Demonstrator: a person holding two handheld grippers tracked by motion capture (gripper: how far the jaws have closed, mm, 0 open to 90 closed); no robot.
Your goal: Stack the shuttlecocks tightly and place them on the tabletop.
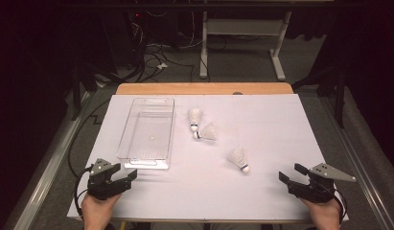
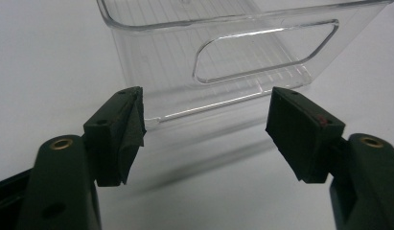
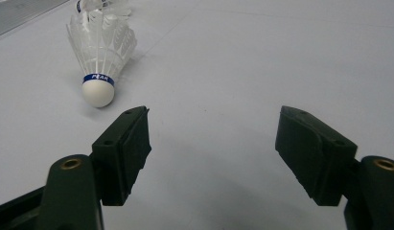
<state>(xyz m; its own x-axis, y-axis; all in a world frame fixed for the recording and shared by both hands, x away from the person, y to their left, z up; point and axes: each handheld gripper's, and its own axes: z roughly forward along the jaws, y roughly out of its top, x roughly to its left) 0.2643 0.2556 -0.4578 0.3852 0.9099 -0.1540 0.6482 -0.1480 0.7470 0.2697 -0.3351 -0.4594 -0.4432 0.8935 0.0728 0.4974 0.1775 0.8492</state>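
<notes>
Both grippers, left gripper [image 1: 129, 175] and right gripper [image 1: 283, 177], are resting wide apart, empty. 3 shuttlecocks lying loose; nearest shuttlecock [image 1: 238, 159] likely awaiting right-hand pickup toward clear bin [image 1: 147, 164].

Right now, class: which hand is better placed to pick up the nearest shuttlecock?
Right. The right tongs stand open beside the nearest shuttlecock; the left tongs face the clear tray.

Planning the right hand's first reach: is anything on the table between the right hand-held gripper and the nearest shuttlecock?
Nothing visible. Bare white table lies between the open right hand-held gripper and the nearest shuttlecock; the other two shuttlecocks lie beyond it.
</notes>
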